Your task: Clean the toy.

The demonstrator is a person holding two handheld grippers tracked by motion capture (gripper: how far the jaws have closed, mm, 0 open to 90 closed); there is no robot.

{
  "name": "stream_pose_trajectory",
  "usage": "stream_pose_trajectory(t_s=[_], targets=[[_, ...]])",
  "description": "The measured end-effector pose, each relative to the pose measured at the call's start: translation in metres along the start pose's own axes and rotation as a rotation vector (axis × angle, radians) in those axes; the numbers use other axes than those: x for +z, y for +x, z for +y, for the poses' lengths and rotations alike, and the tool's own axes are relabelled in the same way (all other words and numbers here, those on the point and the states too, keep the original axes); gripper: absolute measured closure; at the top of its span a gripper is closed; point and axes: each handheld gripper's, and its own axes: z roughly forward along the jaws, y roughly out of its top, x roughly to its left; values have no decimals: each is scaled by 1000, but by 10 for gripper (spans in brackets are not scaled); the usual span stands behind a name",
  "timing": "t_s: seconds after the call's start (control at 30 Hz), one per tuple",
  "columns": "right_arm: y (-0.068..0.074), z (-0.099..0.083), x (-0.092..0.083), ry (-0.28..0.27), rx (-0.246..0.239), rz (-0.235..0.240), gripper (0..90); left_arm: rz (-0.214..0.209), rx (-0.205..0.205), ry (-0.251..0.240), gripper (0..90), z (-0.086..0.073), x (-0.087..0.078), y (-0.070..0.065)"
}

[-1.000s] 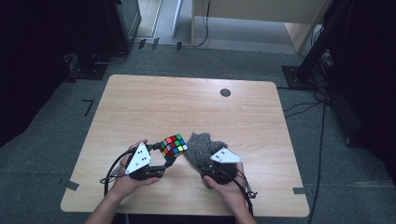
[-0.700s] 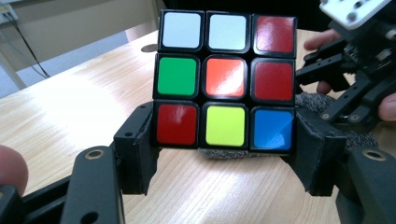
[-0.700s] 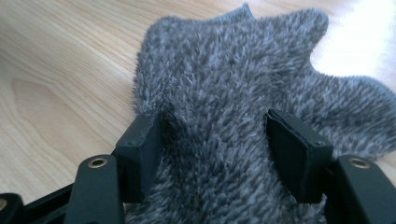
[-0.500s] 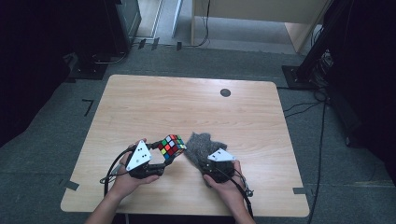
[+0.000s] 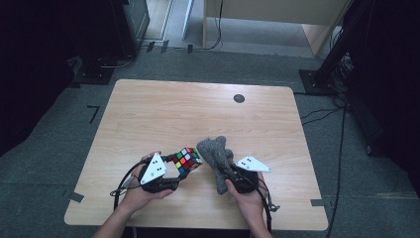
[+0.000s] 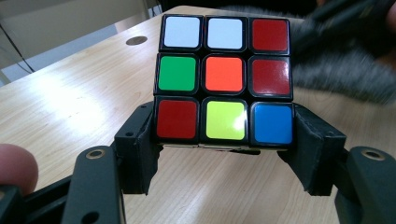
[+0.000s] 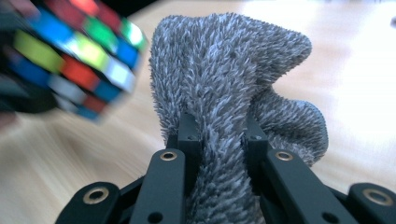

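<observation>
No legible text, label, brand, number or sign found; the cube [image 6: 224,77] between the fingers carries plain colour stickers only.

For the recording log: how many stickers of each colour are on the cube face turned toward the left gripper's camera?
Face of the puzzle cube, clamped in the left gripper:
Red: 3
White: 2
Green: 1
Orange: 1
Yellow: 1
Blue: 1
Total: 9
</observation>
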Motion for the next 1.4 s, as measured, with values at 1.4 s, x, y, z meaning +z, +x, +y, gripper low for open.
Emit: stream_pose_trajectory(t_s=[1.4], targets=[[90, 26, -25, -61, -295, -16, 731, 93, 179, 88, 346, 18, 10, -43]])
